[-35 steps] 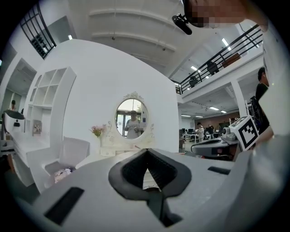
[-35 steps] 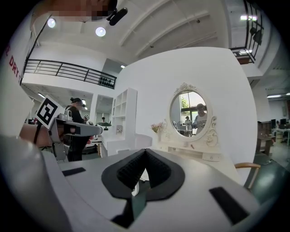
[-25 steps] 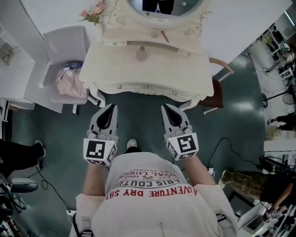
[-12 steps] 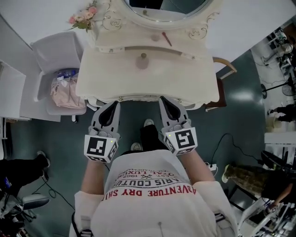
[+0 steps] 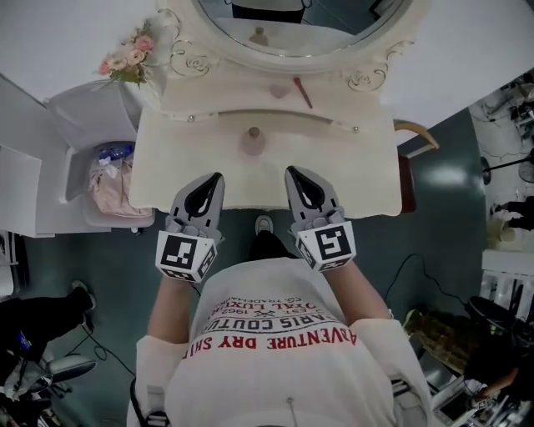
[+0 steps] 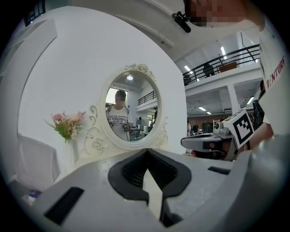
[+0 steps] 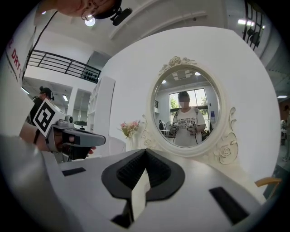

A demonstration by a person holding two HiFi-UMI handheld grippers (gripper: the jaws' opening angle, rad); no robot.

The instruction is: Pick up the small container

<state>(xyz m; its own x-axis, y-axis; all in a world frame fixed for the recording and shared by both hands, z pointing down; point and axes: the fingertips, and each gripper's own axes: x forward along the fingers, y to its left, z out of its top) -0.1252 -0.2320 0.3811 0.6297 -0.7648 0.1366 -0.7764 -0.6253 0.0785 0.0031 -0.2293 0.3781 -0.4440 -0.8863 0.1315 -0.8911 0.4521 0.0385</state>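
Observation:
The small container [image 5: 253, 142], a pale pink round pot with a knobbed lid, stands on the cream dressing table [image 5: 350, 179] just below its raised shelf. My left gripper [image 5: 216, 178] is shut and empty over the table's front part, below and left of the pot. My right gripper [image 5: 291, 173] is also shut and empty, below and right of it. The pot lies ahead of both, between their lines. In the left gripper view the jaws [image 6: 146, 153] meet at the tips, as in the right gripper view [image 7: 145, 152]; the pot is hidden in both.
An oval mirror [image 5: 300, 25] stands at the table's back, with a red stick [image 5: 302, 92] on the shelf below it. Pink flowers [image 5: 125, 62] sit at the back left. A white chair holding a pink bag [image 5: 113, 179] stands left; a wooden chair [image 5: 415, 133] right.
The person has stepped up to the table. Both grippers, still shut, have gone from in front of the table's edge to above its top, closer to the pot.

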